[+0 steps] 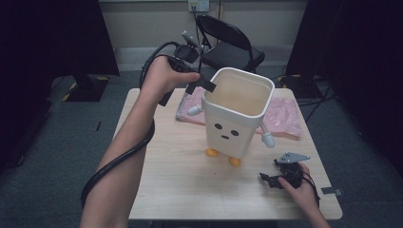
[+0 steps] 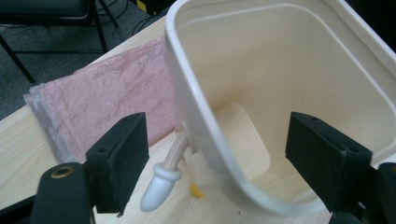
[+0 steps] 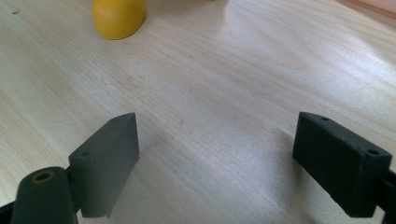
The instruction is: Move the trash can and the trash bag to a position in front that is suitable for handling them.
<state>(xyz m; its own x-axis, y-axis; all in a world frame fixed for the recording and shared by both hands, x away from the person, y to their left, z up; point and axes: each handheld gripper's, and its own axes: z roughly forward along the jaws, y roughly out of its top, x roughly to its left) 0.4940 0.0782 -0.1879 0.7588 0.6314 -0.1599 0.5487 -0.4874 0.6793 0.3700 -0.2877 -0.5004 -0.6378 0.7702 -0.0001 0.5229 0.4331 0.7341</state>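
Both forearms entered from the bottom of the high view, and the right gripper (image 1: 277,179) lay low on the wooden table (image 1: 180,180), near its front right corner. Its jaws were wide apart and held nothing. The cream bin (image 1: 236,111) — a tall container with a simple face, small white arms and orange feet (image 3: 118,17) — stood upright near the middle of the table. The left gripper (image 2: 217,161) hovered at the rim of the bin on its back left side; its jaws were wide open, one outside the wall and one over the inside, not touching it. A pink plastic bag (image 1: 284,118) lay flat behind the bin, and a black folding chair (image 1: 230,50) stood beyond the table.
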